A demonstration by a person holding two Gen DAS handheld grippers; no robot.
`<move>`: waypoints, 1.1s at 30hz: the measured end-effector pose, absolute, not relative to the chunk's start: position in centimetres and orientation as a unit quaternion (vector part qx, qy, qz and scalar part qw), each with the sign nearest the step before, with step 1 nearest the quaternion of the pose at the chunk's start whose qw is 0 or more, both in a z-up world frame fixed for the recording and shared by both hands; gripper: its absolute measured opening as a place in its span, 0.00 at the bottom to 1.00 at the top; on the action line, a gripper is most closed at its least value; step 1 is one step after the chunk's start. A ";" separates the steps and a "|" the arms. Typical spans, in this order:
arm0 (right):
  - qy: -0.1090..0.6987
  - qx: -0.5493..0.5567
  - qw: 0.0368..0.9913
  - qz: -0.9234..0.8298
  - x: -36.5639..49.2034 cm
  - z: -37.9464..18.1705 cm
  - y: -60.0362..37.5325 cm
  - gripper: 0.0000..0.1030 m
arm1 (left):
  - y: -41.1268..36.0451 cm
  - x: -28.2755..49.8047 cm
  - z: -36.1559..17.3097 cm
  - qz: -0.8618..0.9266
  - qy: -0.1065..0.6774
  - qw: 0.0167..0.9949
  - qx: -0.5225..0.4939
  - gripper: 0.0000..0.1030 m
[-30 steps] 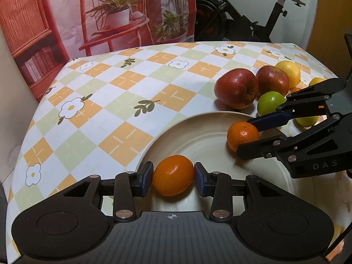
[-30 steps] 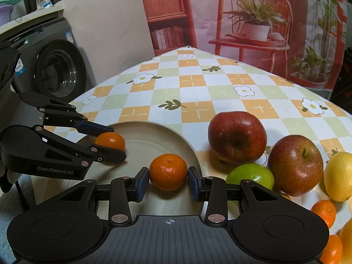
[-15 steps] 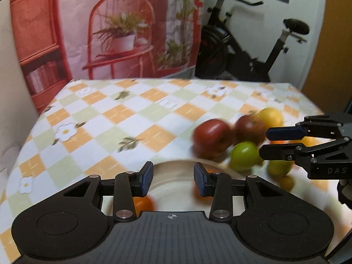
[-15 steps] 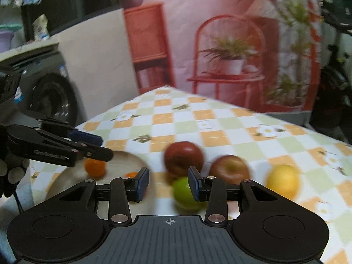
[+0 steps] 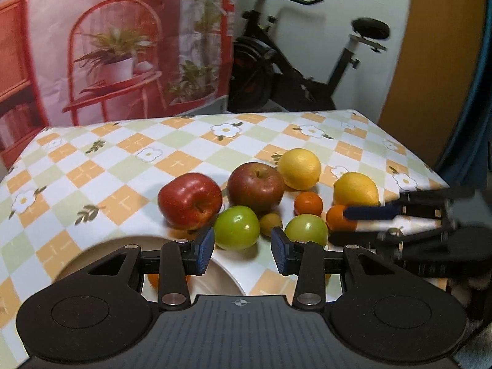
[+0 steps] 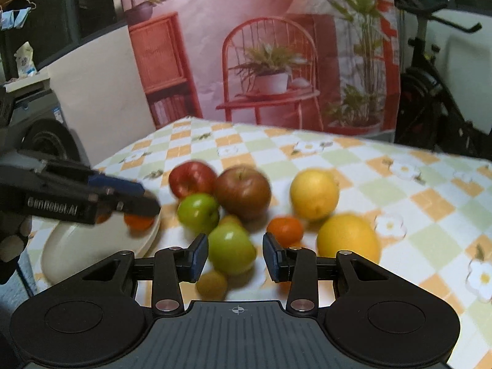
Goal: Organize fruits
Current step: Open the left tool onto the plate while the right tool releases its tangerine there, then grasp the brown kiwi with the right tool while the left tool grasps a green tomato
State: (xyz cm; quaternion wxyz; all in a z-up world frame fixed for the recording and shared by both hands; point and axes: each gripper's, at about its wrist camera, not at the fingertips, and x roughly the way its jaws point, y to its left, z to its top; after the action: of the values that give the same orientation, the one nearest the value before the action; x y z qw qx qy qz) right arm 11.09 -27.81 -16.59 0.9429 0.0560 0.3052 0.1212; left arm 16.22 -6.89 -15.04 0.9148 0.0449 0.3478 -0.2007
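Observation:
Fruit lies grouped on the checked tablecloth: two red apples (image 5: 190,200) (image 5: 255,187), two green apples (image 5: 236,227) (image 5: 306,230), two lemons (image 5: 299,169) (image 5: 356,189), small oranges (image 5: 308,204) and a small yellowish fruit (image 5: 270,222). A cream plate (image 5: 101,246) at the lower left holds oranges (image 6: 139,221). My left gripper (image 5: 241,252) is open and empty, above the plate's edge, short of the green apple. My right gripper (image 6: 235,257) is open and empty, with a green apple (image 6: 231,252) between its fingers' line. It also shows blurred in the left wrist view (image 5: 363,224).
The table edge runs close on the left and right. A washing machine (image 6: 43,132) stands left of the table. An exercise bike (image 5: 295,73) and a printed backdrop (image 5: 117,49) are behind it.
Both grippers let go of their oranges on the plate, lifted and drew back. They now face the fruit group to the right of the plate.

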 end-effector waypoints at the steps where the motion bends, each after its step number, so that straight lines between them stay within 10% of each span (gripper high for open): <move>1: 0.310 0.056 0.941 0.125 10.9 -16.9 -27.5 0.35 | -6.8 15.9 -15.3 -0.192 0.350 0.916 0.037 0.41; 33: 0.343 0.052 0.929 0.127 10.3 -19.0 -28.0 0.24 | -6.8 15.6 -15.9 -0.195 0.366 0.910 0.025 0.56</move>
State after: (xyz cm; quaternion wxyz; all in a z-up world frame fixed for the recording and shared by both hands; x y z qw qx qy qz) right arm 10.30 -28.01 -19.05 0.9292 0.0520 0.3433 0.1269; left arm 15.64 -6.81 -15.90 0.9096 0.0251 0.3660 -0.1949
